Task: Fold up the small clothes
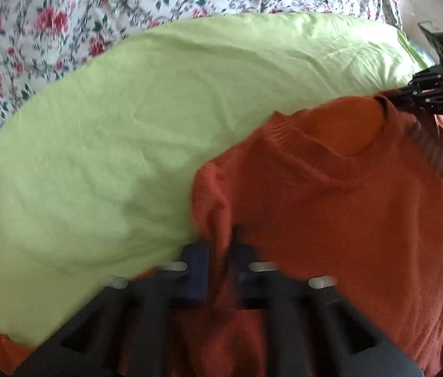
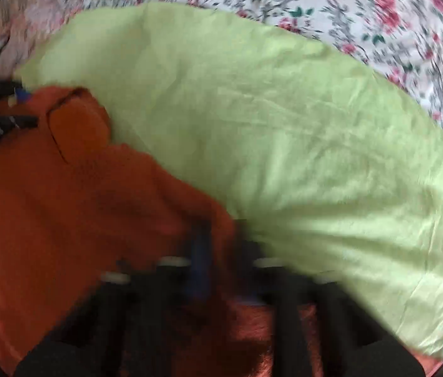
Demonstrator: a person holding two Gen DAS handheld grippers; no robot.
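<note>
Both claws, L [image 1: 220, 245] & R [image 2: 221, 245], pinching orange sweater [image 1: 347, 207], on green cloth [image 1: 127, 141]

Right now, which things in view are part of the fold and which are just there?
In the job:
orange sweater
left gripper, shut on the sweater
right gripper, shut on the sweater

Just there:
green cloth under the sweater
floral sheet beneath

Sweater [image 1: 331, 194] on cloth [image 1: 121, 144]; cloth on bedsheet [image 1: 64, 9]; both tools at sweater's shoulders.
</note>
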